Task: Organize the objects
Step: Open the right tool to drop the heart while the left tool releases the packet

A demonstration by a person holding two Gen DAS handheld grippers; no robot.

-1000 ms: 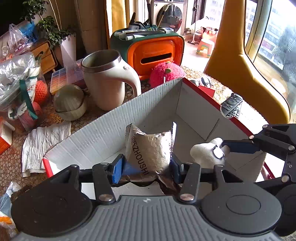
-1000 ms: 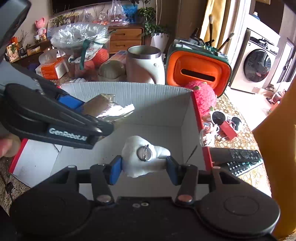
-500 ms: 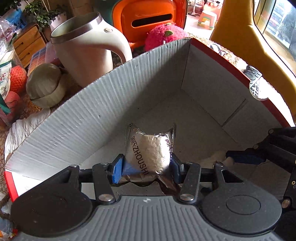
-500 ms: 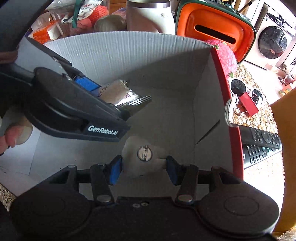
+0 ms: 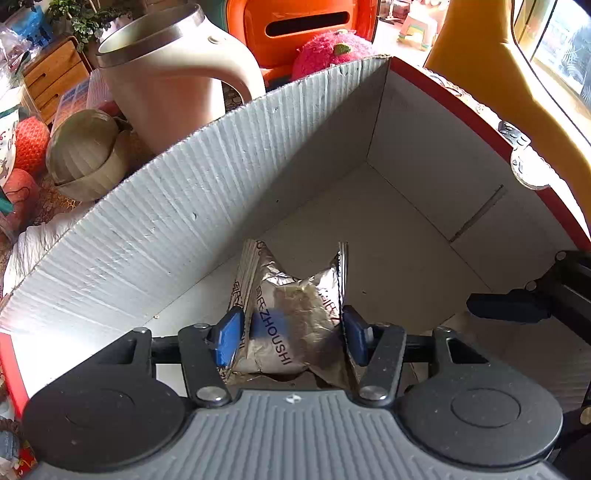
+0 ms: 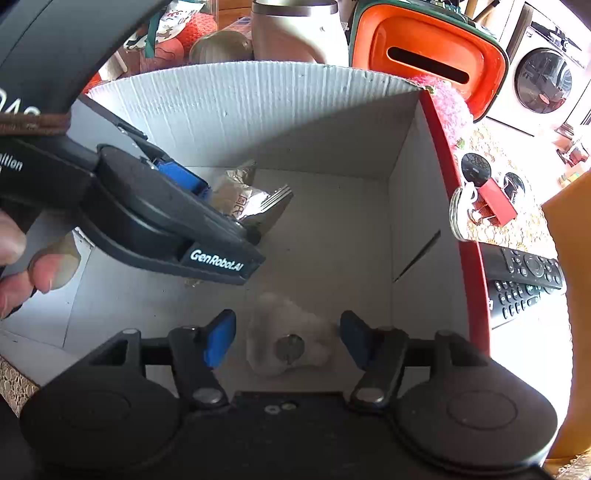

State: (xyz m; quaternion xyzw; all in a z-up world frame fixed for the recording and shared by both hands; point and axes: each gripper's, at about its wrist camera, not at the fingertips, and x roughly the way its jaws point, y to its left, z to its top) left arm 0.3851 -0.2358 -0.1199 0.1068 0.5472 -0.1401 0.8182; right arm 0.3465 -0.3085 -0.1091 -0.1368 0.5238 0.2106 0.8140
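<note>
The left gripper [image 5: 290, 334] has just been opening its jaws, and the silver foil packet [image 5: 291, 314] sits between them inside the box [image 5: 155, 221]. Its blue pads [image 5: 227, 334] stand at the packet's sides; a thin gap shows at the left pad, while the right pad seems level with the crinkled foil edge, though contact there is hard to judge. The packet rests on the box floor, close to the corrugated far wall.

The right gripper [image 6: 288, 339] has likewise just been opening, and its jaws now stand clear on both sides of the white plush [image 6: 288, 343], which lies loose on the box floor with a round metal disc on its face. The plush is nearer the box's red-edged right wall than the packet is. In the right wrist view the left gripper [image 6: 207, 206] reaches into the box from the left, with fingers of a hand [image 6: 22, 273] on its handle.

Behind the box's far wall stand a cream kettle [image 5: 170, 74], an orange case [image 5: 295, 26] and a pink plush ball [image 5: 332, 51]. A round lidded bowl [image 5: 85, 155] sits left of the kettle. Outside the right wall lie a black remote [image 6: 524, 284] and a red clip [image 6: 495, 203].
</note>
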